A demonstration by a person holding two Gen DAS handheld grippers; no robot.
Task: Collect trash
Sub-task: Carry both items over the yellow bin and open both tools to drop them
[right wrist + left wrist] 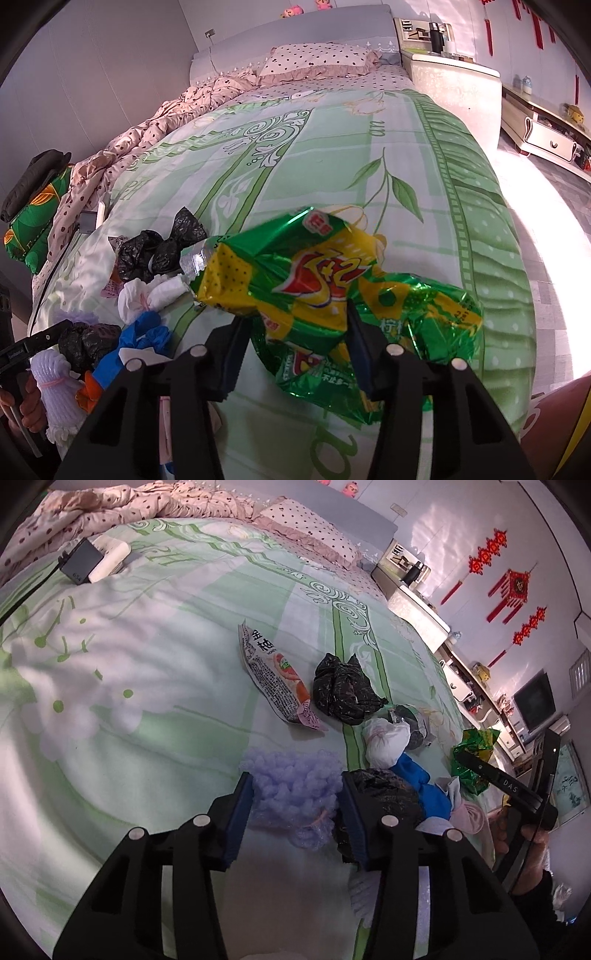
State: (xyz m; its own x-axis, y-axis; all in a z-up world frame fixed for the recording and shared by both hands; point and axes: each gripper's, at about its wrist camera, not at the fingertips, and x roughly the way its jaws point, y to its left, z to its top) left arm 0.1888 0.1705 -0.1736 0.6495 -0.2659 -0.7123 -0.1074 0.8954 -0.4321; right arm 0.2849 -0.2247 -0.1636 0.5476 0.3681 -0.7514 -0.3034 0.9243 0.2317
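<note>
My left gripper (295, 808) is shut on a pale purple foam-net bundle (295, 790) and holds it over the green bedspread (147, 686). My right gripper (295, 350) is shut on a crumpled green and yellow chip bag (325, 291) and holds it above the bed; the bag also shows in the left wrist view (474, 757). Trash lies on the bed: a printed snack wrapper (273, 675), a black plastic bag (343, 690), a white wad (384, 742), a blue glove (424, 782) and another black bag (384, 794) beside my left gripper.
A black charger and a white power strip (96, 559) lie at the far left of the bed. A spotted quilt (155, 122) and pillow (317, 59) lie at the head. A nightstand (454, 81) and low cabinet (546, 122) stand to the right, beyond the bed's edge.
</note>
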